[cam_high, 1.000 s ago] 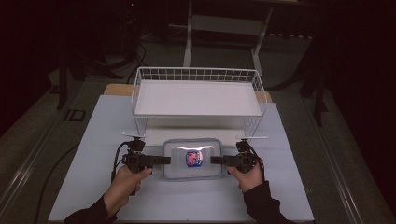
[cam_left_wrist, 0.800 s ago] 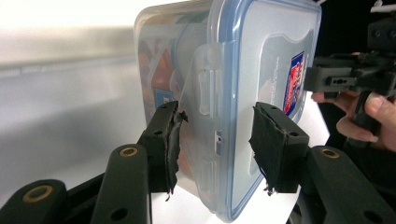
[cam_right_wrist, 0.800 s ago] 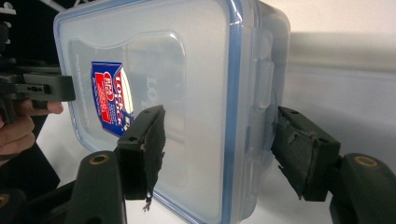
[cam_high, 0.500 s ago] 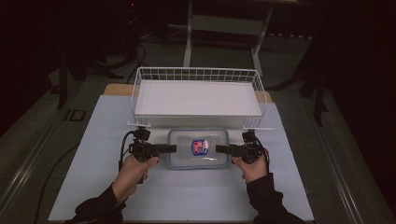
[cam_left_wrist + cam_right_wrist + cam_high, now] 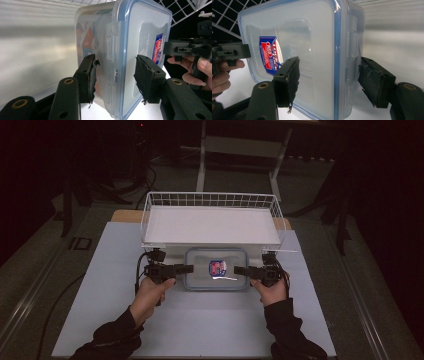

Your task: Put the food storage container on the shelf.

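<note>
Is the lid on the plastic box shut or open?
Shut. The blue-rimmed lid sits flat on the plastic box, and the side clip lies folded down against its wall.

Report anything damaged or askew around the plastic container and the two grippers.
The foam pads on the fingers of the left gripper are torn and frayed at the edges, and so are those of the right gripper. The lidded container sits square between them, lid latched, nothing spilled.

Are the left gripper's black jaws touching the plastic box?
Touching. In the left gripper view, the left gripper jaws press both sides of the plastic box at its end.
</note>
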